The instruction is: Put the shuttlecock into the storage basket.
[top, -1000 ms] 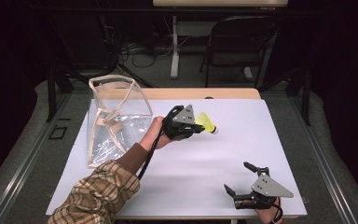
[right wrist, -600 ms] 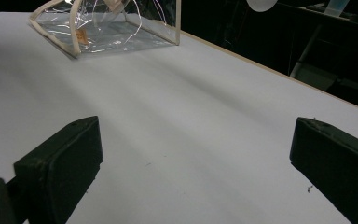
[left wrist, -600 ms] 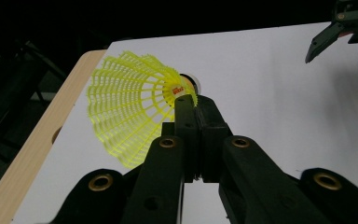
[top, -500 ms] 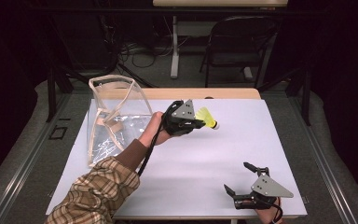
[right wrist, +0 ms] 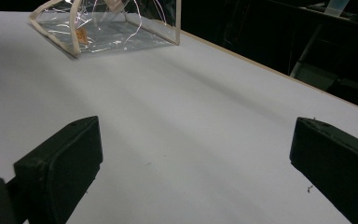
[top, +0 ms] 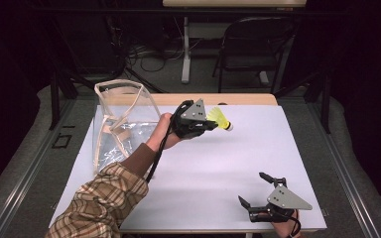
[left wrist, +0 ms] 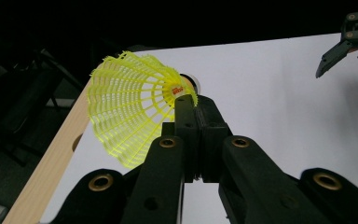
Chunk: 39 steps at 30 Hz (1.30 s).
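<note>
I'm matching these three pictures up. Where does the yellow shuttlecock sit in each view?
High view: the shuttlecock is above centre, pinched in the left gripper, right of the clear bag.
Left gripper view: the shuttlecock is left of centre, its skirt pinched between the shut jaws.
Right gripper view: not in it.
Shared landmark: the white table.

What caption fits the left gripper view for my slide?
Left gripper shut on the yellow shuttlecock above the white table, with the right gripper's open jaw at the upper right.
</note>
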Each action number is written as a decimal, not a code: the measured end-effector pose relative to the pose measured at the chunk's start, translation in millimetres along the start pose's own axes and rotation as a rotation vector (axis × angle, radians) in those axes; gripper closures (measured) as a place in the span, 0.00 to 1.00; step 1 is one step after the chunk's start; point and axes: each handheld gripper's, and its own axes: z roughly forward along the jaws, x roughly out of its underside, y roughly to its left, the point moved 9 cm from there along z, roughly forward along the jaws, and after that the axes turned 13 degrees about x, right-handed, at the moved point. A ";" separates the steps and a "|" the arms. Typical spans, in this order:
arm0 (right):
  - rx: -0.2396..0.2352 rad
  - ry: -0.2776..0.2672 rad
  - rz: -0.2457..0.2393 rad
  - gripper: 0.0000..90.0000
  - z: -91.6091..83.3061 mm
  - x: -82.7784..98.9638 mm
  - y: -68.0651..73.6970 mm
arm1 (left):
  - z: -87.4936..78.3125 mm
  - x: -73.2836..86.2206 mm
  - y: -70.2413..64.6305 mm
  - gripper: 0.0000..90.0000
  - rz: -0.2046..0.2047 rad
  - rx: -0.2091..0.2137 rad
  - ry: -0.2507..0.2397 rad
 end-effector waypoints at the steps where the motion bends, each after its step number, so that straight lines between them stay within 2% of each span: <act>1: 0.000 0.000 0.000 0.02 0.0 0.0 0.0 | 0.0 0.0 0.0 0.99 0.000 0.000 0.000; 19: -0.002 0.002 0.001 0.02 0.2 0.2 0.0 | -13.1 -20.9 9.7 0.99 0.026 -0.034 -0.008; 39: -0.003 0.006 -0.005 0.02 0.5 0.8 0.2 | -29.3 -31.5 19.2 0.99 0.032 -0.080 -0.009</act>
